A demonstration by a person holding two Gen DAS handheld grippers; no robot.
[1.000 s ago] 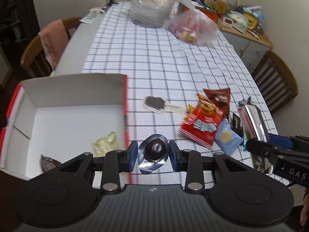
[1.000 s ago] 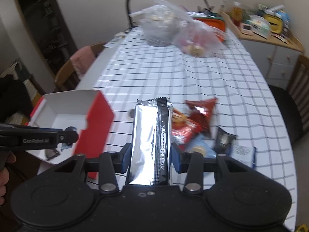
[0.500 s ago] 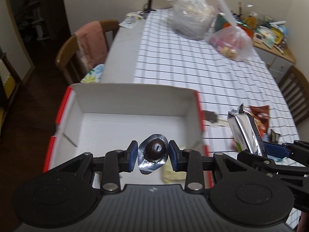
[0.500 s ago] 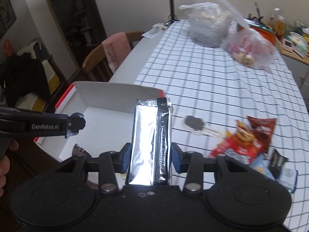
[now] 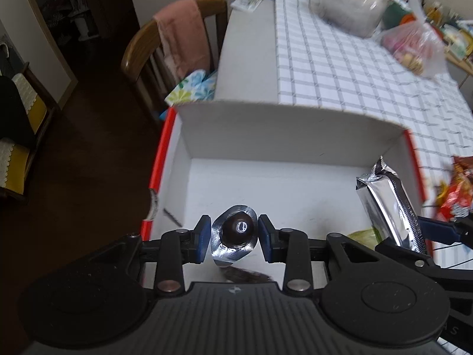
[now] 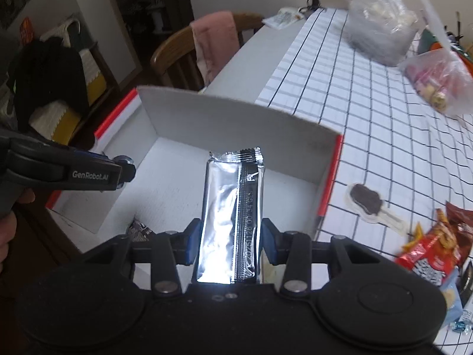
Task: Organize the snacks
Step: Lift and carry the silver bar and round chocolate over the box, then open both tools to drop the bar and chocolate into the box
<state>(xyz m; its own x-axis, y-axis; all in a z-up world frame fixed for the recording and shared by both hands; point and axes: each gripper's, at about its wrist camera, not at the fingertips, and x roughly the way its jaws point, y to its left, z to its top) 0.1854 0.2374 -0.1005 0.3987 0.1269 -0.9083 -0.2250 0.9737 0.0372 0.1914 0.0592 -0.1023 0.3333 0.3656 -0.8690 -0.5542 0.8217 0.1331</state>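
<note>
My left gripper [image 5: 235, 238] is shut on a foil-wrapped chocolate ball [image 5: 236, 230] and hangs over the open white box with red edges [image 5: 283, 127]. My right gripper [image 6: 229, 241] is shut on a long silver foil snack packet [image 6: 232, 207], also above the box [image 6: 236, 118]; that packet [image 5: 390, 204] shows at the right of the left wrist view. Inside the box lie a pale yellow-green wrapped sweet [image 5: 365, 233] and a dark wrapped snack [image 6: 139, 229]. The left gripper's arm [image 6: 68, 171] crosses the left side of the right wrist view.
On the checked tablecloth [image 6: 369, 118] right of the box lie a dark ice-cream-shaped snack [image 6: 366, 199] and red chip bags [image 6: 428, 254]. Two clear plastic bags [image 6: 381, 23] stand at the far end. A wooden chair with a pink towel [image 5: 180, 38] stands left of the table.
Both grippers have swung left, from over the loose snacks on the cloth to over the box, each still holding its snack. The box now fills the middle of both views.
</note>
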